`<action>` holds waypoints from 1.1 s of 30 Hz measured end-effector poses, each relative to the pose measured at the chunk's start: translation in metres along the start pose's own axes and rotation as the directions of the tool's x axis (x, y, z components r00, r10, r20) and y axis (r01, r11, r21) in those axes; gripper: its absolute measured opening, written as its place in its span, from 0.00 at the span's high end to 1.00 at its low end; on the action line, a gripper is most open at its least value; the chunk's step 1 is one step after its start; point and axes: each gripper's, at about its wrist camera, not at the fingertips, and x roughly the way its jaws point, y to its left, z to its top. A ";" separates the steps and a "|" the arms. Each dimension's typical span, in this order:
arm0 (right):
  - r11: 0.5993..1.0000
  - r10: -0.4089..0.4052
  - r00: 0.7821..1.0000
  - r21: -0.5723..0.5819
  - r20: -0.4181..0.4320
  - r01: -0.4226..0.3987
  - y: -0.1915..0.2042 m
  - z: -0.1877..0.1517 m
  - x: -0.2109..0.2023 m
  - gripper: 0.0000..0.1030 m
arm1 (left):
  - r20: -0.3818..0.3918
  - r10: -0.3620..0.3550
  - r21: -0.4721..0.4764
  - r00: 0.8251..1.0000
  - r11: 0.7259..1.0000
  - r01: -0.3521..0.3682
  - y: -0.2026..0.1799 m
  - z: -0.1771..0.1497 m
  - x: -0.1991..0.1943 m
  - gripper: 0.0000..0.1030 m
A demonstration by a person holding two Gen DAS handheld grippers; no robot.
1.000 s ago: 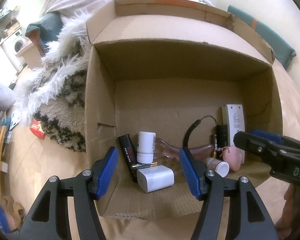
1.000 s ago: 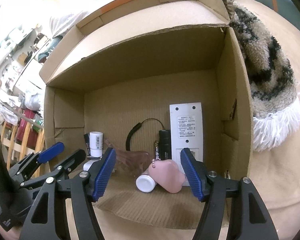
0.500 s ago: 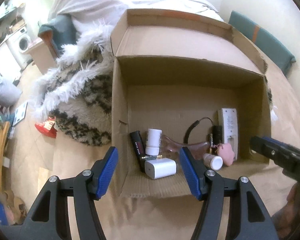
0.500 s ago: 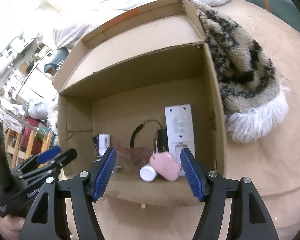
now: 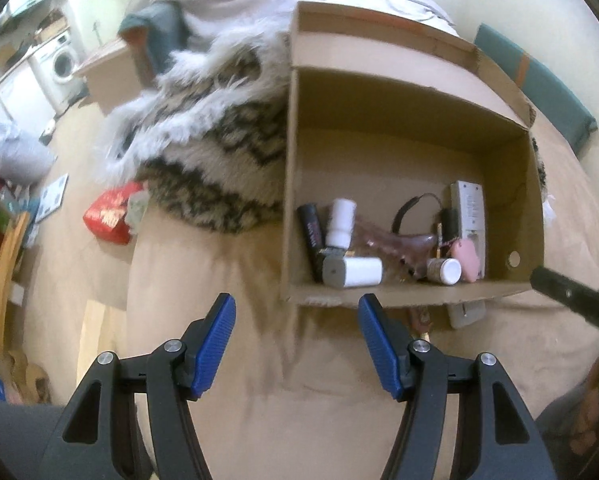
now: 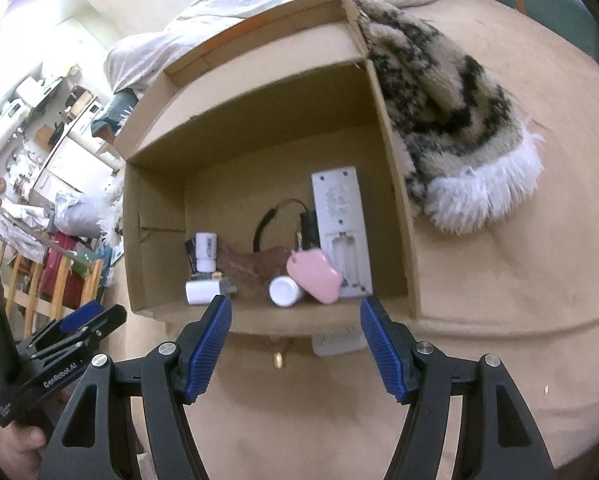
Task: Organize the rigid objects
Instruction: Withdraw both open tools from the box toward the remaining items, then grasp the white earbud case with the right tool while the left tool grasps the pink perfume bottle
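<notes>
A shaggy black-and-cream rug [image 5: 219, 168] with a white fringe lies bunched on the tan bed cover [image 5: 299, 380]. At ten o'clock from it stands a washing machine [image 5: 61, 65]; a red packet [image 5: 109, 216] lies at its eight o'clock. White bedding [image 6: 259, 8] is heaped at twelve, a teal cushion [image 5: 539, 92] at two.

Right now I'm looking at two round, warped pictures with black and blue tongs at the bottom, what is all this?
Each picture comes from a fisheye camera on a hand-held gripper; a person carries one per hand. The left gripper and right gripper are both open and hold nothing. Both look at a cardboard box on a tan surface. Inside lie a white remote, a pink object, a white charger and a small white bottle, among others. A furry blanket lies beside the box.
</notes>
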 end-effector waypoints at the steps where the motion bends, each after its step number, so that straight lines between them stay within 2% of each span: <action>1: 1.000 -0.001 1.000 0.004 -0.008 0.001 -0.001 -0.003 0.001 0.32 | -0.006 -0.003 -0.010 1.000 1.000 0.003 0.002 -0.003 0.001 0.41; 10: 0.998 -0.033 0.991 0.047 -0.129 0.039 -0.015 -0.026 0.027 0.32 | -0.046 0.024 -0.053 0.999 0.998 -0.026 0.013 -0.012 0.018 0.41; 16: 0.982 -0.047 0.982 0.172 -0.182 0.079 -0.042 -0.025 0.050 0.32 | -0.089 0.029 -0.117 0.996 0.992 -0.040 0.023 -0.012 0.028 0.41; 20: 0.976 -0.092 0.970 0.174 -0.224 0.132 -0.047 -0.022 0.069 0.32 | -0.114 0.012 -0.137 0.993 0.990 -0.028 0.026 -0.011 0.031 0.41; 22: 0.977 -0.111 0.966 0.152 -0.233 0.149 -0.044 -0.019 0.078 0.32 | -0.121 0.001 -0.145 0.993 0.989 -0.019 0.025 -0.011 0.032 0.41; 26: 0.986 -0.150 0.955 0.035 -0.257 0.165 -0.021 -0.018 0.102 0.32 | -0.131 -0.021 -0.141 0.991 0.990 0.003 0.020 -0.011 0.033 0.41; 30: 0.962 -0.271 0.929 -0.107 -0.253 0.252 -0.001 -0.020 0.128 0.32 | -0.135 -0.006 -0.109 0.991 0.994 -0.008 0.016 -0.014 0.035 0.41; 33: 0.949 -0.308 0.926 -0.136 -0.217 0.284 0.005 -0.019 0.132 0.32 | -0.143 0.010 -0.097 0.990 0.995 -0.024 0.015 -0.017 0.040 0.41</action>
